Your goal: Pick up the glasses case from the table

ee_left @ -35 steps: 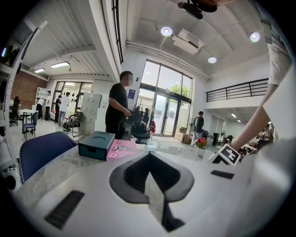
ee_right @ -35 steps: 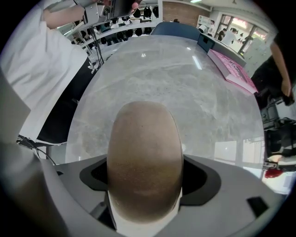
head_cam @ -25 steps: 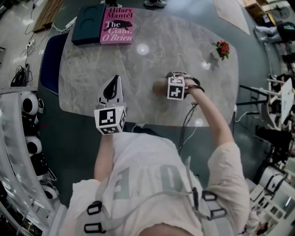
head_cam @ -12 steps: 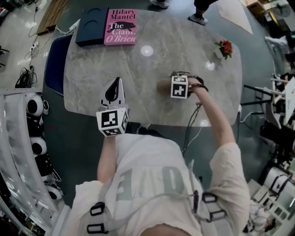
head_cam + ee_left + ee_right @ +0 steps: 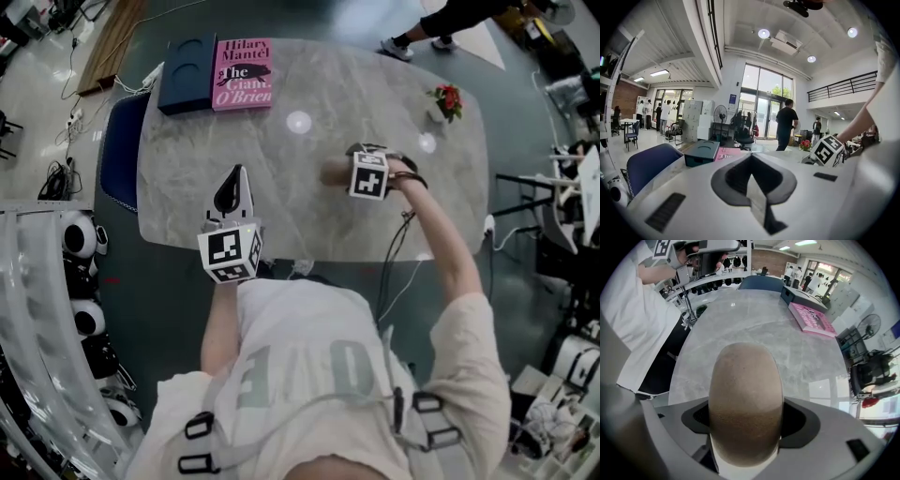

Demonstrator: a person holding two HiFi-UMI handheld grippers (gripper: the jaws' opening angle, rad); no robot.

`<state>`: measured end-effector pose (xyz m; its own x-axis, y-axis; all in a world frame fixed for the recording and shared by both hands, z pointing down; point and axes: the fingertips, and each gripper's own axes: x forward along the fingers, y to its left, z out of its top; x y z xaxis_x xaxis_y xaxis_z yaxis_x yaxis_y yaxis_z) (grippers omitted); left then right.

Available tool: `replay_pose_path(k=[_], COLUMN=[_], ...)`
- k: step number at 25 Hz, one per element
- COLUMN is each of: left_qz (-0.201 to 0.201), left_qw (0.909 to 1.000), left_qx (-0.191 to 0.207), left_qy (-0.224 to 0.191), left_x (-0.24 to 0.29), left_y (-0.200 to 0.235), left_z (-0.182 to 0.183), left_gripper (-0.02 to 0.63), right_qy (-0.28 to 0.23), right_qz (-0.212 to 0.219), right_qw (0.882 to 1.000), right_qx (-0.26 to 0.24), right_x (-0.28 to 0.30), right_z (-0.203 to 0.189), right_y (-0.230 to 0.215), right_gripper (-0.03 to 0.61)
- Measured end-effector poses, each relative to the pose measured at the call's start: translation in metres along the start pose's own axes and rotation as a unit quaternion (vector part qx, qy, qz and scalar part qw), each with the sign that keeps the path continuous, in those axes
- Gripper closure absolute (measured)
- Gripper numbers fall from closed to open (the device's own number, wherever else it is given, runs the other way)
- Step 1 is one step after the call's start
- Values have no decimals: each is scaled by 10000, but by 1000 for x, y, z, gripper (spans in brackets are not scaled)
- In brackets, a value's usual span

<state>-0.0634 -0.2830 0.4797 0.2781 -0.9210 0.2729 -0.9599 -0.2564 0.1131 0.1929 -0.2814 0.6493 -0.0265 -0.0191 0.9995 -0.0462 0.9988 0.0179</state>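
Item: glasses case [image 5: 745,394], brown, rounded; clamped between the jaws of the right gripper [image 5: 347,174], over the right-centre of the marble table [image 5: 300,220]; whether it is clear of the top, cannot tell. Change over the past second: almost none; gripper and case keep the same spot, so the grasp looks secured and the lift barely begun. Left gripper [image 5: 233,183]: jaws together, empty, near the front edge.

Bright overhead light, tabletop [image 5: 298,122] glare, fisheye-warped edges.
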Motion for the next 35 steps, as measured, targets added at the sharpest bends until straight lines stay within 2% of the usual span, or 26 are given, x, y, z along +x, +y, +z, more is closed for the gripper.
replay_pose_path(k=[5, 9, 12, 14, 17, 21, 24, 28, 30, 32, 35], left_qz=[-10, -18, -136, -207, -326, -551, -675, -763, -796, -871, -981], left_qw=[9997, 9994, 9990, 9984, 9972, 9948, 9934, 9920, 9916, 9907, 9894], left_qx=[63, 96, -33, -159, -148, 30, 149, 234, 264, 323, 403], left_qy=[-216, -346, -430, -506, -651, -851, -914, -980, -988, -995, -992], left_x=[3, 6, 14, 17, 15, 14, 13, 16, 16, 16, 17], left_y=[6, 10, 8, 4, -6, -22, -32, -39, -45, -52, -61], left_z=[21, 33, 43, 52, 69, 92, 102, 112, 114, 116, 118], left_gripper=[611, 611, 611, 611, 611, 611, 611, 611, 611, 611, 611], right_qy=[-47, -312, -501, -658, -927, -1358, -1922, -2731, -3135, -3600, -4300], right_qz=[-307, -695, -1127, -1393, -1800, -2343, -2715, -3343, -3681, -3926, -4038], right_qw=[9991, 9971, 9920, 9870, 9765, 9539, 9241, 8654, 8288, 7857, 7244], right_qx=[-277, 14, 266, 459, 740, 1292, 1882, 2544, 2815, 3145, 3567], right_x=[-22, -51, -76, -93, -115, -143, -168, -210, -232, -255, -282], right_z=[10, 17, 17, 16, 12, 4, 6, 11, 11, 11, 7], right_y=[-3, -11, -21, -26, -30, -34, -33, -33, -31, -26, -16], right_gripper=[201, 201, 201, 201, 201, 201, 201, 201, 201, 201, 201])
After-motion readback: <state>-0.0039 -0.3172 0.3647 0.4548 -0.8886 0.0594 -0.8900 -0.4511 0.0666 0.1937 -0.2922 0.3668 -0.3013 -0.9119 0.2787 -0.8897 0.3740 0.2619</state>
